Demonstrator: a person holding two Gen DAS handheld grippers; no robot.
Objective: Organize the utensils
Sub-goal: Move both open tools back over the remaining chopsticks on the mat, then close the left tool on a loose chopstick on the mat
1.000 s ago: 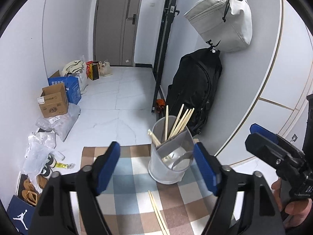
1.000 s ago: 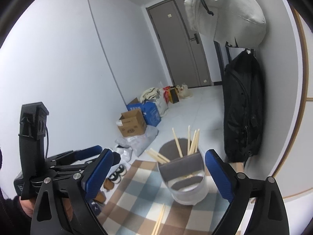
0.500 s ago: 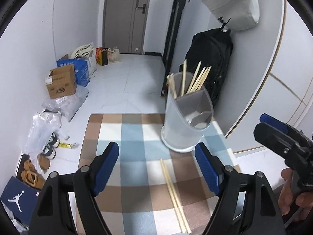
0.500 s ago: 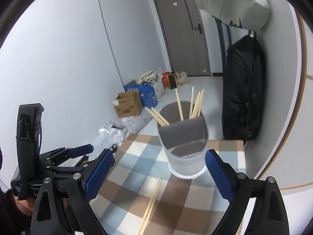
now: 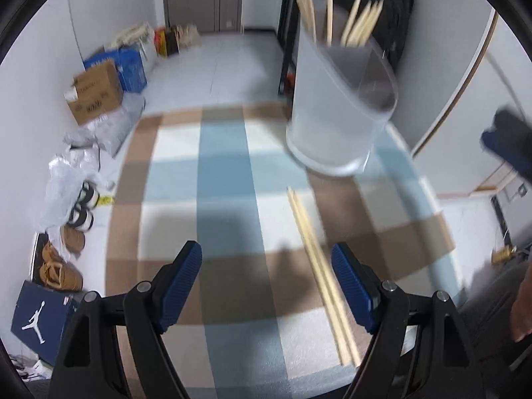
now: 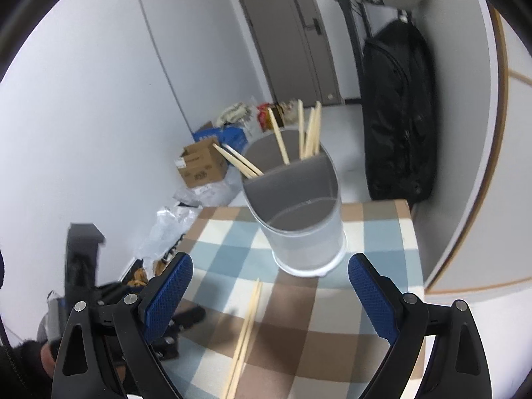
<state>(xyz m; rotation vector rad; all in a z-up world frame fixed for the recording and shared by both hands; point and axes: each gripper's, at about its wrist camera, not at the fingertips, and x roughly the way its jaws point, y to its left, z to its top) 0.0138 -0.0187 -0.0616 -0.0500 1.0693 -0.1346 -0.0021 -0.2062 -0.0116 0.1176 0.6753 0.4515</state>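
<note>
Chopsticks (image 5: 321, 267) flat on checked cloth (image 5: 229, 179), near clear holder (image 5: 335, 109) with more sticks inside. Left gripper (image 5: 267, 279) and right gripper (image 6: 269, 294) both wide apart, holding nothing, above the cloth.

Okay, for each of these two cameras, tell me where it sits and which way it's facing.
Left wrist: on the left gripper, angled steeply down at the checked cloth; its open blue fingers show.
Right wrist: on the right gripper, tilted down toward the door; its open fingers show, left gripper alongside.
Shared: utensil holder, loose chopsticks.
</note>
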